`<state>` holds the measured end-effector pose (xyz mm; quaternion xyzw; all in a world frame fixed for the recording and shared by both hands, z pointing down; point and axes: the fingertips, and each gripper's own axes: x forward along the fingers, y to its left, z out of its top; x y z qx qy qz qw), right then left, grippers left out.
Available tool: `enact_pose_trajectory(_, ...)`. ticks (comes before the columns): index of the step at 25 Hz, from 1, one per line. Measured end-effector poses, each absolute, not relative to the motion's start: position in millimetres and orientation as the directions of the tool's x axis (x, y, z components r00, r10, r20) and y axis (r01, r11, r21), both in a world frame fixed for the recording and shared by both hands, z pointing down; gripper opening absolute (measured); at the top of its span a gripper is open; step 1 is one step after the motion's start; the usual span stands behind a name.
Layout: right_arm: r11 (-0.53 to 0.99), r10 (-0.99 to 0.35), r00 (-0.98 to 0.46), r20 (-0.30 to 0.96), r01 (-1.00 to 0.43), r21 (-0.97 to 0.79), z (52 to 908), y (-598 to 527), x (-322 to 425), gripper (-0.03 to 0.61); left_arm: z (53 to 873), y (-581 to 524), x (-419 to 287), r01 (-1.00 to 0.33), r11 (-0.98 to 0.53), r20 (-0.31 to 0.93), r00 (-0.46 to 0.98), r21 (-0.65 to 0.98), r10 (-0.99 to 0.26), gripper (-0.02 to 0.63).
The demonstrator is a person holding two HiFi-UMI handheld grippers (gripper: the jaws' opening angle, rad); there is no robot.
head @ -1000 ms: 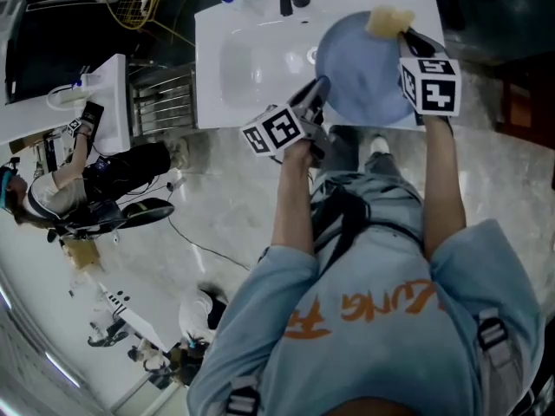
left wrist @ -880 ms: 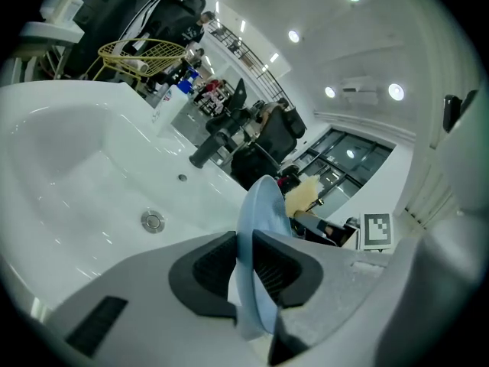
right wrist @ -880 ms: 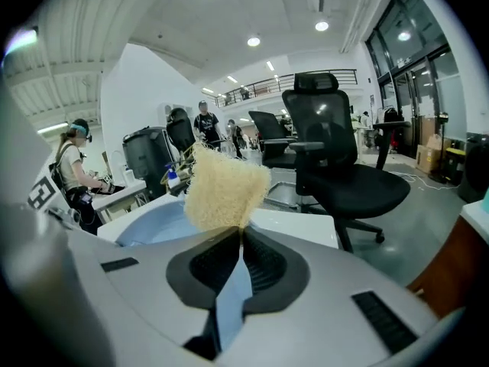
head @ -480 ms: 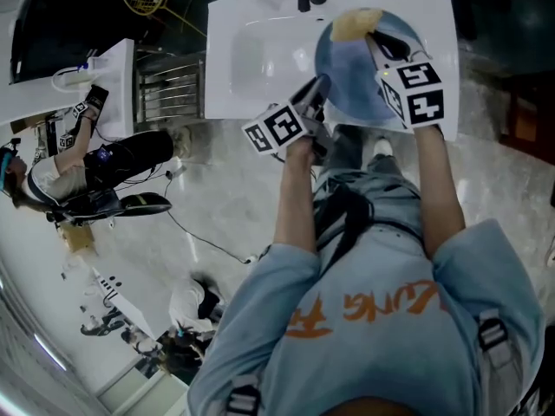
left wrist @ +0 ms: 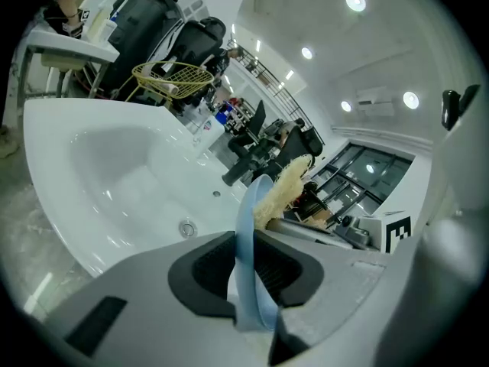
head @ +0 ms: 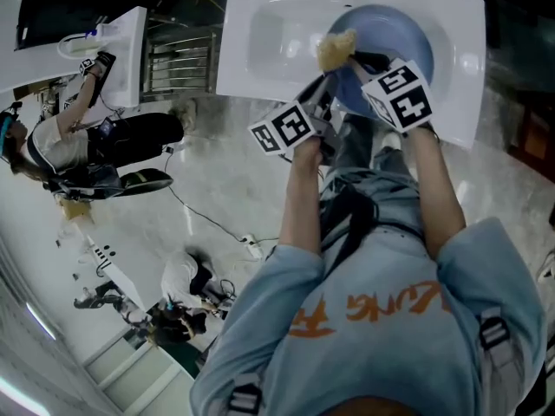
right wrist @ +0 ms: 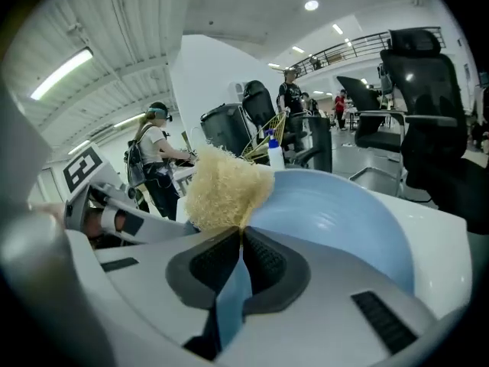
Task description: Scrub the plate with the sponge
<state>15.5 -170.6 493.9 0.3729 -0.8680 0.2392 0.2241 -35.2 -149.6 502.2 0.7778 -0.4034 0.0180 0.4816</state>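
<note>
Plate point(head: 392, 40), round, smooth and pale blue, is held tilted over the basin of a glossy white ceramic sink point(head: 260, 68), whose walls curve down to a small metal drain point(left wrist: 187, 228).

The person's pale blue shirt point(head: 373, 319) carries orange lettering that cannot be read whole. Both bare forearms reach forward side by side, left forearm point(head: 295, 206) and right forearm point(head: 434, 198), each ending in a grey plastic gripper with a cube of black-and-white square markers that bear no words.

The left gripper point(head: 325, 89) comes at the plate from its near edge. In the left gripper view its ribbed dark pads are pressed on the plate's thin rim point(left wrist: 248, 266), which stands edge-on between them.

The right gripper point(head: 364, 59) lies across the plate's face. Its jaws pinch a blue strip at the base of the sponge point(right wrist: 221, 186), a shaggy, fibrous yellow tuft that rests against the plate's upper left edge point(head: 336, 50).
</note>
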Motion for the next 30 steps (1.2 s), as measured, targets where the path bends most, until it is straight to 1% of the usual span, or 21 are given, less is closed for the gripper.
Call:
enact_pose_trajectory(4, 0.604, -0.517, -0.623, 0.587, -0.751, -0.266, 508.2, -165.8, 12.0, 0.018, 500.9, -148.1, -36.7, -0.652, -0.219, 0.418, 0.671, 0.726, -0.612, 0.066)
enact_pose_trajectory(8, 0.566, -0.549, -0.586, 0.595, -0.785, -0.251, 514.4, -169.1, 24.1, 0.018, 503.5, -145.3, -35.1, -0.655, -0.223, 0.424, 0.673, 0.722, -0.606, 0.066)
enact_pose_trajectory(14, 0.456, -0.635, -0.486, 0.600, -0.863, -0.216, 512.7, -182.0, 67.4, 0.017, 498.5, -149.3, -31.3, -0.640, -0.244, 0.407, 0.691, 0.729, -0.597, 0.067)
enact_pose_trajectory(19, 0.340, -0.693, -0.382, 0.612, -0.921, -0.190, 506.7, -186.7, 123.3, 0.017, 485.2, -151.9, -16.0, -0.619, -0.259, 0.385, 0.708, 0.741, -0.592, 0.068)
enact_pose_trajectory(26, 0.227, -0.717, -0.271, 0.642, -0.962, -0.152, 511.6, -180.7, 172.6, 0.017, 484.1, -159.8, -2.8, -0.599, -0.290, 0.361, 0.731, 0.747, -0.579, 0.068)
enact_pose_trajectory(30, 0.132, -0.734, -0.174, 0.656, -0.985, -0.113, 507.9, -173.0, 208.0, 0.017, 480.0, -160.1, 10.4, -0.583, -0.308, 0.351, 0.750, 0.752, -0.561, 0.069)
